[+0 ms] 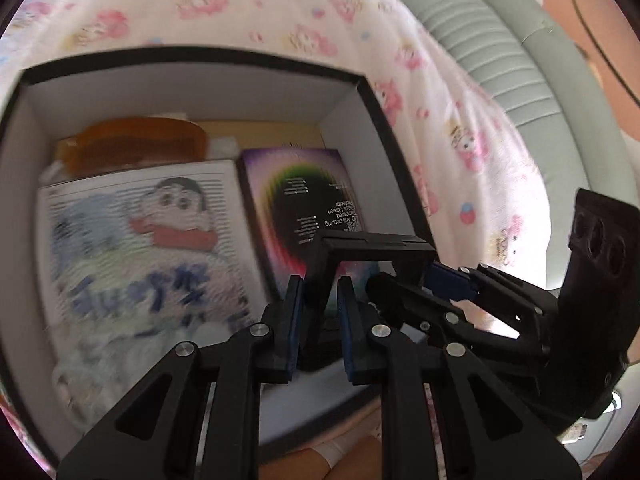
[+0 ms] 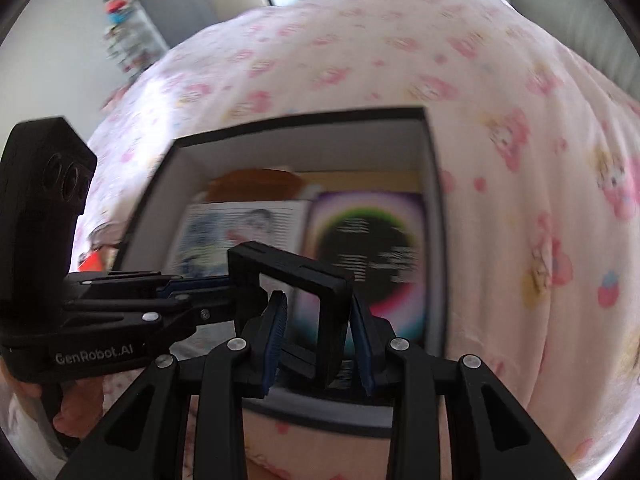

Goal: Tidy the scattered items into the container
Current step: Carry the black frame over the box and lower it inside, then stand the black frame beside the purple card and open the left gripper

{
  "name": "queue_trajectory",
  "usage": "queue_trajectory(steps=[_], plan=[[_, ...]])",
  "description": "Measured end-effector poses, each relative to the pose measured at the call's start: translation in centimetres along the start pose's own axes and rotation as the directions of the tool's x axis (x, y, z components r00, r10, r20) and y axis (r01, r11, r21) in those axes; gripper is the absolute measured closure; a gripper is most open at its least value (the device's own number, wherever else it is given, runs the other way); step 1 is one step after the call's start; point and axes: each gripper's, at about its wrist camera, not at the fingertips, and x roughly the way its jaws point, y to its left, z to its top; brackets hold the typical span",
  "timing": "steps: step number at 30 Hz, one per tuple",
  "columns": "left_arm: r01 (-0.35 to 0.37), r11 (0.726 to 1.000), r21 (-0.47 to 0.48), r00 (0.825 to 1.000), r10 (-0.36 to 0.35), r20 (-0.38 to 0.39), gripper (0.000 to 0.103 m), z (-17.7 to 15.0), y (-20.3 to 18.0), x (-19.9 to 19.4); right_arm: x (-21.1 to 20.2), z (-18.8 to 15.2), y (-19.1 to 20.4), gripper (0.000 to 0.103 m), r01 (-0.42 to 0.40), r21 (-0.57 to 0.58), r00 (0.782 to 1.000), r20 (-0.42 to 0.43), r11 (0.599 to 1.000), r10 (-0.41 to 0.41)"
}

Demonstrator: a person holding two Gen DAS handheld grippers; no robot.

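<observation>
A black open frame-like item (image 1: pixel 376 246) hangs over the near right corner of the black-rimmed white box (image 1: pixel 188 92). My left gripper (image 1: pixel 318 320) is shut on its left upright. My right gripper (image 2: pixel 320 340) is shut on its other side; the frame (image 2: pixel 292 264) also shows there above the box (image 2: pixel 304 128). In the box lie a cartoon-print packet (image 1: pixel 140 256), a screen-protector pack (image 1: pixel 308 204) and an amber comb (image 1: pixel 140 144).
The box sits on a bed with a pink cartoon-print sheet (image 2: pixel 400 64). A pale green padded headboard (image 1: pixel 500 60) runs along the right. Shelves and a door (image 2: pixel 132 40) stand beyond the bed.
</observation>
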Motion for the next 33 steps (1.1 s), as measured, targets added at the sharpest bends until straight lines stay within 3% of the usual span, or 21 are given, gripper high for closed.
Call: queue_trajectory(steps=[5,14,17,27,33], plan=[[-0.005,1.000,-0.002,1.000,0.005,0.001,0.089,-0.4,0.3,1.7,2.1,-0.3,-1.6,0.075,0.032,0.063,0.999,-0.034,0.997,-0.030],[0.005,1.000,-0.008,1.000,-0.005,0.000,0.089,-1.9,2.1,1.5,3.1,-0.5,0.3,0.075,0.092,-0.027,0.994,-0.056,0.995,-0.093],[0.023,1.000,-0.018,1.000,-0.024,-0.018,0.089,-2.2,2.5,1.6,2.6,-0.7,0.3,0.075,0.129,-0.036,0.991,-0.035,0.991,-0.131],[-0.009,1.000,-0.004,1.000,0.009,0.011,0.089,-2.6,1.7,1.4,-0.7,0.5,-1.9,0.075,0.121,0.100,0.986,0.104,0.988,-0.131],[0.064,0.996,0.070,0.997,-0.060,-0.057,0.089,-2.6,-0.3,3.1,-1.6,0.6,-3.4,0.075,0.087,0.174,0.986,0.124,0.981,-0.110]])
